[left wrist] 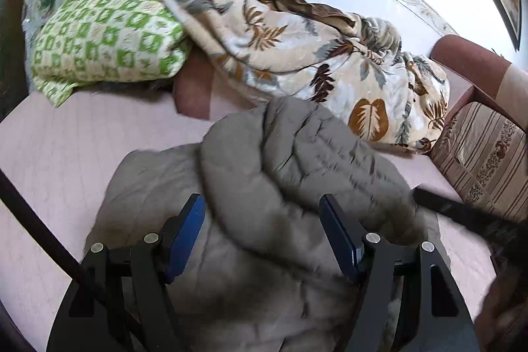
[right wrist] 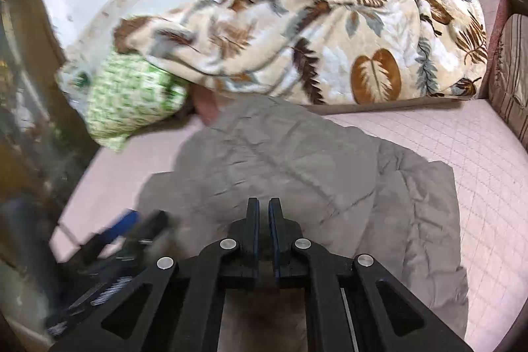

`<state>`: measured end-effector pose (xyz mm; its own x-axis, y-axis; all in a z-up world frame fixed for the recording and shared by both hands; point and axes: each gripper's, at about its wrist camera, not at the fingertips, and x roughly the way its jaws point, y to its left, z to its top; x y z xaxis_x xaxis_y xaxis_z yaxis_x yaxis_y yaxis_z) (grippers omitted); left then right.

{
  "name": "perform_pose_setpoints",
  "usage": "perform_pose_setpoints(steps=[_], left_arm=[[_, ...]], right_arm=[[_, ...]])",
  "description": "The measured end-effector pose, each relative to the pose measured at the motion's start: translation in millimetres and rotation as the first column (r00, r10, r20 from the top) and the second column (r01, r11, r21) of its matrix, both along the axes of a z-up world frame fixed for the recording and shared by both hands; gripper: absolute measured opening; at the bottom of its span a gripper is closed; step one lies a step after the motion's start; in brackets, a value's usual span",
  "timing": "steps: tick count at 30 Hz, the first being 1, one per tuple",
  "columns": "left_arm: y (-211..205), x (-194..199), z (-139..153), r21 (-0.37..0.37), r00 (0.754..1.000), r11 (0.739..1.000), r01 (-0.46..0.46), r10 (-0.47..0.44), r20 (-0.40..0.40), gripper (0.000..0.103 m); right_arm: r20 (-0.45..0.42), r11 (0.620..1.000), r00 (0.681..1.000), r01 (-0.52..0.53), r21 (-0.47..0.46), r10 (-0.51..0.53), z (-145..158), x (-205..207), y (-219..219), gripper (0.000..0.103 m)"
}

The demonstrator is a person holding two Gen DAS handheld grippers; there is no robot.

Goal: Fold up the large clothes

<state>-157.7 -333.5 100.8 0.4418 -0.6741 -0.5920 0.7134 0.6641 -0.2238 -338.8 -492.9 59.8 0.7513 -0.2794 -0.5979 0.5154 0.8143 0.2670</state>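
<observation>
Green-checked pillow [left wrist: 102, 45] at the bed's left end | leaf-print blanket [right wrist: 330, 48] bunched along the wall | grey quilted jacket [right wrist: 280, 154] spread on pink bed [right wrist: 478, 154] | left claw [left wrist: 262, 216] clamped around a thick jacket fold | right claw [right wrist: 264, 210] together, gripping nothing.
</observation>
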Motion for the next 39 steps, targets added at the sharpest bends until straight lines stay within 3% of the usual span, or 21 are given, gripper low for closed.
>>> perform_pose_setpoints(steps=[3,6,10,12,15,20,24,31,39], left_arm=[[-25,7,-17,0.076,0.999,0.996,0.034,-0.032,-0.031,0.072],[-47,13,-53,0.253,0.998,0.967,0.025,-0.01,-0.06,0.072],[-58,7,-67,0.327,1.0,0.945,0.022,-0.025,0.002,0.074],[-60,6,-70,0.34,1.0,0.94,0.021,-0.027,0.013,0.074],[-51,3,-61,0.297,0.999,0.955,0.02,-0.029,0.026,0.073],[-29,-10,-35,0.256,0.998,0.967,0.007,-0.022,0.057,0.073],[-9,-27,-18,0.269,0.995,0.963,0.013,-0.038,0.09,0.073],[44,-71,-16,0.314,0.991,0.949,-0.013,-0.029,0.129,0.073],[103,-133,-30,0.362,0.988,0.931,-0.034,-0.022,0.151,0.073]], right_arm=[[-0.071,1.0,0.997,0.015,-0.005,-0.016,-26,16,-12,0.007],[-0.141,0.998,0.99,0.025,0.062,-0.016,-61,28,-25,0.007],[-0.205,0.998,0.979,0.018,0.059,-0.005,-96,39,-27,0.007],[-0.209,0.996,0.978,0.019,0.087,0.0,-105,41,-32,0.007],[-0.208,0.993,0.978,0.017,0.12,0.008,-106,41,-37,0.007],[-0.11,0.997,0.994,-0.011,0.073,0.019,-59,6,-15,0.008],[-0.09,0.998,0.995,-0.034,0.048,0.039,-45,-28,14,0.023],[-0.128,0.996,0.988,-0.078,0.031,0.082,-63,-88,67,0.027],[-0.143,0.993,0.985,-0.088,0.082,0.099,-89,-143,104,0.028]])
